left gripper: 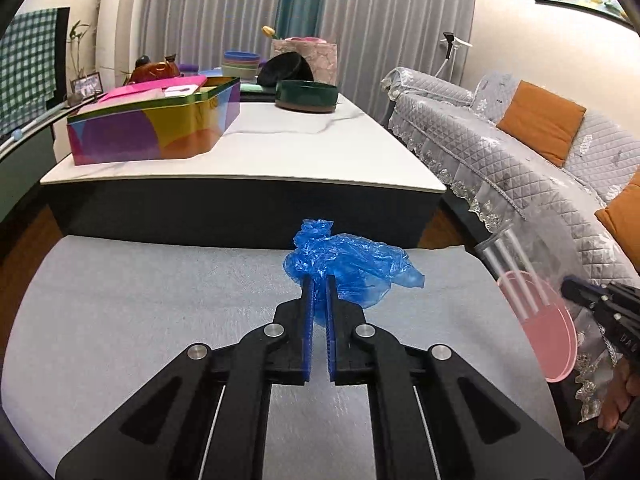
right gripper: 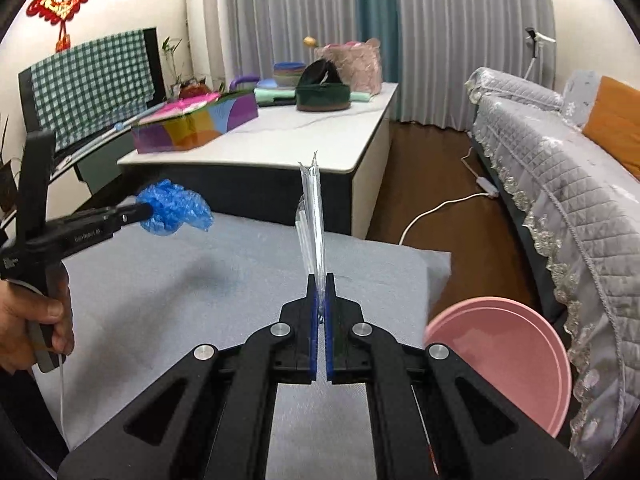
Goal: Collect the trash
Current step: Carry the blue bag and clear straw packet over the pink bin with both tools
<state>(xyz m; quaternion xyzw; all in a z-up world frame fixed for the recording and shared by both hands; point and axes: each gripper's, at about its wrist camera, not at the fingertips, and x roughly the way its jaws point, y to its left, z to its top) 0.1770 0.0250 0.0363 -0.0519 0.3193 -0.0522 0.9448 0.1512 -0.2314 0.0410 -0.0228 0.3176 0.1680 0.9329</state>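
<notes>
- Your left tool (left gripper: 319,280) is pinching a crumpled blue plastic bag (left gripper: 352,268); the pads press on its lower fold and the rest bulges out past the tips toward 1 o'clock.
- That bag hangs clear above the grey cloth (left gripper: 160,300) spread under both tools.
- Your right tool (right gripper: 320,280) is pressed together on a clear plastic wrapper (right gripper: 312,216), which stands upright from the tips toward 12 o'clock.
- In the right wrist view your left tool shows at 9 o'clock, the blue bag (right gripper: 174,208) at its tip, with your hand (right gripper: 36,316) wrapped round its handle.
- In the left wrist view your right tool (left gripper: 576,286) shows at 3 o'clock, the wrapper (left gripper: 516,268) held out in front of a pink basin (left gripper: 548,344).
- The pink basin (right gripper: 516,356) sits at 4 o'clock of the right tool, beside the cloth's edge and near the sofa's lace skirt (right gripper: 560,240).
- Beyond the cloth, at 12 o'clock, a white-topped desk (left gripper: 300,160) carries a multicoloured tin (left gripper: 152,124) and a dark green round box (left gripper: 306,96).
</notes>
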